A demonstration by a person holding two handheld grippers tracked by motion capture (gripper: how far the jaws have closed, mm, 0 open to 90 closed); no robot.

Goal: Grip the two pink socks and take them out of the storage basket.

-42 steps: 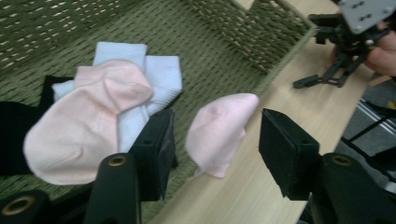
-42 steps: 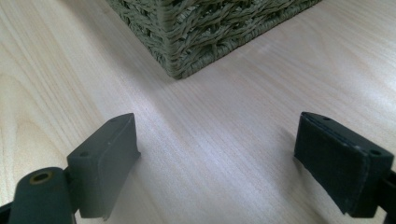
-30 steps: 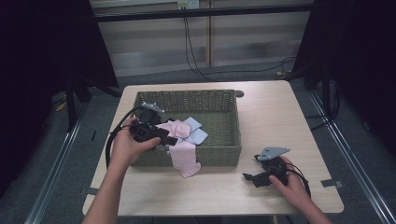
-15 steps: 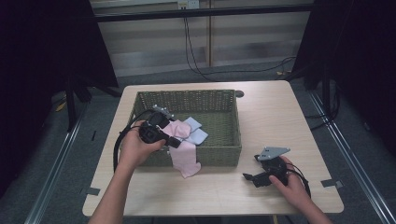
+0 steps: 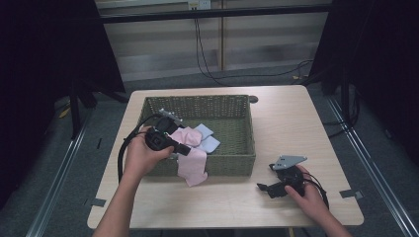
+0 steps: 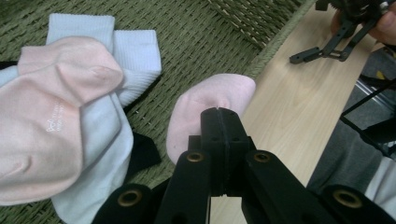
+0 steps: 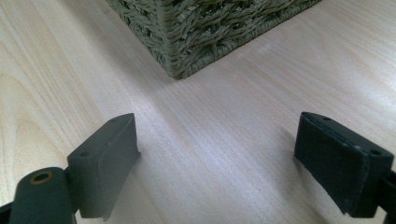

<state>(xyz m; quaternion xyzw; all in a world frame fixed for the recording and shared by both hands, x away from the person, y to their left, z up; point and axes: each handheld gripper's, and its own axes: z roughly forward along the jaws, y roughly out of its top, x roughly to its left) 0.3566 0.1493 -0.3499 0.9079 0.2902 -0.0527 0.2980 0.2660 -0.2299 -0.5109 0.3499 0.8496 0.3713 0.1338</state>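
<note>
Pink sock [image 5: 191, 165]: draped over the basket's [image 5: 232, 164] front rim, pinched by closed left gripper [image 6: 218, 122].
Other socks [image 5: 200, 138]: piled inside the basket.

A light wooden table [image 5: 296, 118] with rounded corners is seen from above. A green woven basket [image 5: 197, 106] is set directly on it, toward the left and rear. The right claw [image 5: 263, 187] is rested on the bare wood near the front right, well apart from the basket.
</note>
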